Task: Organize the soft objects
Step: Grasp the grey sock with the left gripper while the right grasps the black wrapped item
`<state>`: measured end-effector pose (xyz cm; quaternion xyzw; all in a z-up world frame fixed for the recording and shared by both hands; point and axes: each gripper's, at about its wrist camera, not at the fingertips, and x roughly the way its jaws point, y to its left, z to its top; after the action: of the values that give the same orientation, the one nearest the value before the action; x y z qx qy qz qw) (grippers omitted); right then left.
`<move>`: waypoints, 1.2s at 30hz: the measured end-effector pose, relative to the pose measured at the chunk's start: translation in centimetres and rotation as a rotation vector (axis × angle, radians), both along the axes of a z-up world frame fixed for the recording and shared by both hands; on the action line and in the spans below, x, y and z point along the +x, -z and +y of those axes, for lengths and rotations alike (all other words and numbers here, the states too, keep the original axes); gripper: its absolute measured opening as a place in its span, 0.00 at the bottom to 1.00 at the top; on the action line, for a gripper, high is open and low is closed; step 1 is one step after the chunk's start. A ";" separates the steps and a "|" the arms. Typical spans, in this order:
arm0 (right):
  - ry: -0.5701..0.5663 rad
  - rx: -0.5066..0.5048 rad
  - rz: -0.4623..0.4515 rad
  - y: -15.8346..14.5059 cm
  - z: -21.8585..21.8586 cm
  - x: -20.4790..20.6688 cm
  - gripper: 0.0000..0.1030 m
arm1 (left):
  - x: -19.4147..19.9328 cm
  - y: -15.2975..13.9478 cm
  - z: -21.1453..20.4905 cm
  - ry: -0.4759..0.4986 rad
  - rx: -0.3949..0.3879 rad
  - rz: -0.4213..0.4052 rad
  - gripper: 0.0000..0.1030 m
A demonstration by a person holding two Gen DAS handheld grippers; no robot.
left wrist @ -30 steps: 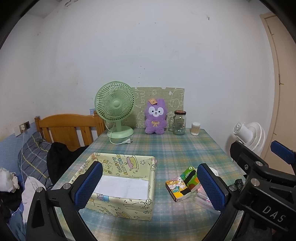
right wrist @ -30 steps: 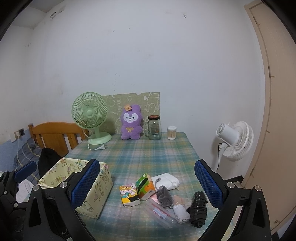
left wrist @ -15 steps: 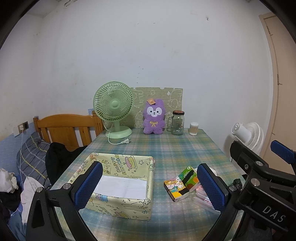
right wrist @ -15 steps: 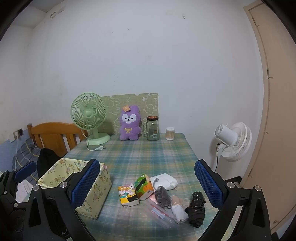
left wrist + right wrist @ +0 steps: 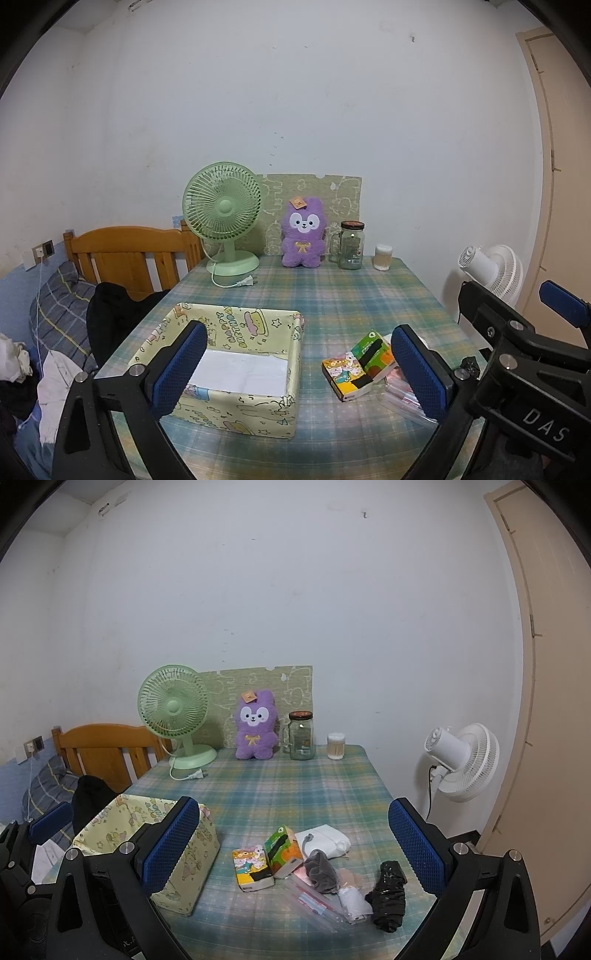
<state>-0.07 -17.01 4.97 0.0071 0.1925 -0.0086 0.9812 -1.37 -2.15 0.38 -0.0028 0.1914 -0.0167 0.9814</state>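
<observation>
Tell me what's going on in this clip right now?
A person holds two grippers above a plaid-covered table, both open and holding nothing. The left gripper hovers by the yellow patterned box, which holds only a white liner. The right gripper faces the unsorted pile: two tissue packs, grey, white and black soft items, and a white pouch. Nothing is sorted yet.

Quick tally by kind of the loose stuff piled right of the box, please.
Tissue packs: 2 (cartoon pack, green-orange pack)
Clear plastic bag: 1
Fabric pieces: 5 (white cloth, grey, pink, small white, black)
Total: 8
</observation>
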 end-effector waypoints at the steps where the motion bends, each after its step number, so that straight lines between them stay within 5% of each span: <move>1: 0.002 -0.001 0.000 0.0 0.0 -0.1 1.00 | 0.0 0.1 -0.2 0.004 0.001 0.003 0.95; 17: 0.030 -0.013 0.058 2.8 -2.8 0.5 0.96 | 1.2 3.0 -4.1 0.053 0.005 0.055 0.90; 36: 0.102 0.030 0.206 9.2 -8.7 3.3 0.84 | 4.8 8.8 -10.5 0.147 0.034 0.212 0.89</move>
<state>3.25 -25.72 -4.24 0.0309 0.2919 -0.0563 0.9543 3.44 -12.67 -8.46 0.0263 0.2939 -0.0851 0.9517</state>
